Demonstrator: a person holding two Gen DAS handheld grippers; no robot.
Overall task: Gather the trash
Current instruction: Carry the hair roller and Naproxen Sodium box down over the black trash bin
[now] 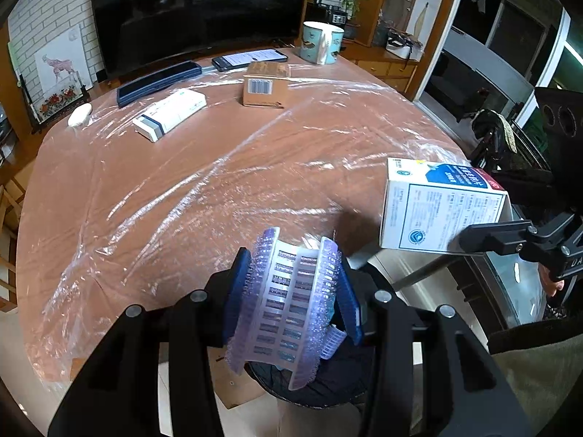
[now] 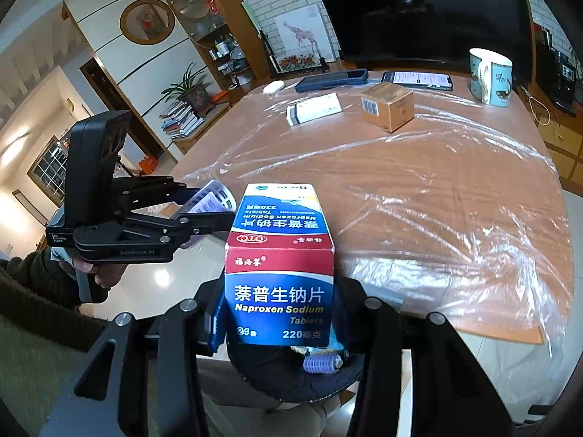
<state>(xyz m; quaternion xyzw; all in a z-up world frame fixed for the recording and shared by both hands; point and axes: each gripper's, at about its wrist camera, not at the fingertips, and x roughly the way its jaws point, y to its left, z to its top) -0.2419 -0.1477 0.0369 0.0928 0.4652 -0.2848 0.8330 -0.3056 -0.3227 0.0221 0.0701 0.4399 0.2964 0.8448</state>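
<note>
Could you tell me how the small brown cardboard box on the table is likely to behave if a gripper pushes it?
The brown cardboard box looks small and probably light. Flat-bottomed and squat, it should slide rather than tip. The plastic film beneath may bunch or drag along.

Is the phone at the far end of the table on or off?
On. The phone lies flat by the mug, and its screen glows white with lines of text in both views.
</note>
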